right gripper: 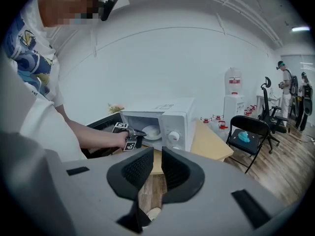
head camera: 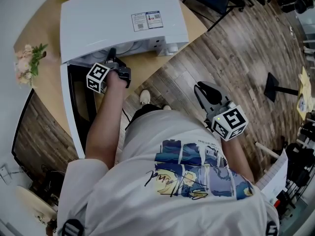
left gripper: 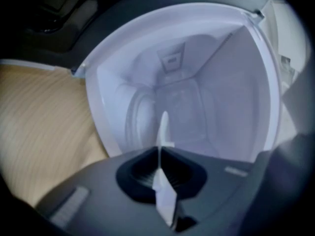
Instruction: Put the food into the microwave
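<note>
Head view: the left claw (head camera: 113,57) reaches into the open microwave (head camera: 123,18) on the bench (head camera: 47,82). Left gripper view: jaws pinched on a thin white rim, probably of the plate (left gripper: 163,181), inside the cavity. Right gripper view: right claw (right gripper: 156,168) parted, empty, well away.

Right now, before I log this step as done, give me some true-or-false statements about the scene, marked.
1. The microwave door is open. True.
2. The left gripper is empty. False: it is shut on the rim of a white plate.
3. The left gripper is at the microwave's opening. True.
4. The right gripper holds the plate. False: its jaws stand apart, nothing between them.
5. The microwave stands on the floor. False: it is on a table.
</note>
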The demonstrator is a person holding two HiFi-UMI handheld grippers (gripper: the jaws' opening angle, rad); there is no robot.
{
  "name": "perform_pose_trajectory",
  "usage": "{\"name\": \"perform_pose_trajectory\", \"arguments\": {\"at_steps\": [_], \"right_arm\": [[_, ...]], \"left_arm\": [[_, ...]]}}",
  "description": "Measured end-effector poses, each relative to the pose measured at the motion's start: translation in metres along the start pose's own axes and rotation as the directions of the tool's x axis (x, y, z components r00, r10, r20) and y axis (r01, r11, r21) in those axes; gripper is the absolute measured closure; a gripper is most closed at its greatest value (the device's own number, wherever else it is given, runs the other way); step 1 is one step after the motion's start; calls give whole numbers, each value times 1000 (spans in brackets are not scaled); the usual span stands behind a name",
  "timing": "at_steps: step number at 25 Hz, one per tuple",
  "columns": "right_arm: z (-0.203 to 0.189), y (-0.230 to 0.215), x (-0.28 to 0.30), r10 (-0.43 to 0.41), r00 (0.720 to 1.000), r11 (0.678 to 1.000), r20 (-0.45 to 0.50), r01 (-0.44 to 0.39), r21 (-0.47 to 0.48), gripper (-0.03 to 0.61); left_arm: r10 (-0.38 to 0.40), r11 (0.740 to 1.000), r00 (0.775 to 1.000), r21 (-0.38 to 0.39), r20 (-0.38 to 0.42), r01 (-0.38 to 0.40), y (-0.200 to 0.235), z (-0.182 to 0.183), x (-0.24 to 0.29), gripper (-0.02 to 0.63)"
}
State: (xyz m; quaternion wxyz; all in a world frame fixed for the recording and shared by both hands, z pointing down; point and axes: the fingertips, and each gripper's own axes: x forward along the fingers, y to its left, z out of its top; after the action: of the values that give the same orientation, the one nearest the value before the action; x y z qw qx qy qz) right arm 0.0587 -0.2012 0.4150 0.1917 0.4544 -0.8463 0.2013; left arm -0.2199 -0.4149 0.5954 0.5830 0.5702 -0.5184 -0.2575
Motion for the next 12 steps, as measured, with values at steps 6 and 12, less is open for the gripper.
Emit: {"name": "perform_pose_trajectory", "arguments": {"at_steps": [6, 12], "right_arm": [[-1, -2, -2, -5, 1000, 1000, 3, 4, 17, 532], [-4, -2, -5, -6, 1000, 1000, 9, 5, 27, 534]], "left_arm": [[87, 987, 996, 137, 5, -87, -1, 2, 2, 586], [192, 892, 981, 415, 12, -180, -4, 1, 4, 543]]}}
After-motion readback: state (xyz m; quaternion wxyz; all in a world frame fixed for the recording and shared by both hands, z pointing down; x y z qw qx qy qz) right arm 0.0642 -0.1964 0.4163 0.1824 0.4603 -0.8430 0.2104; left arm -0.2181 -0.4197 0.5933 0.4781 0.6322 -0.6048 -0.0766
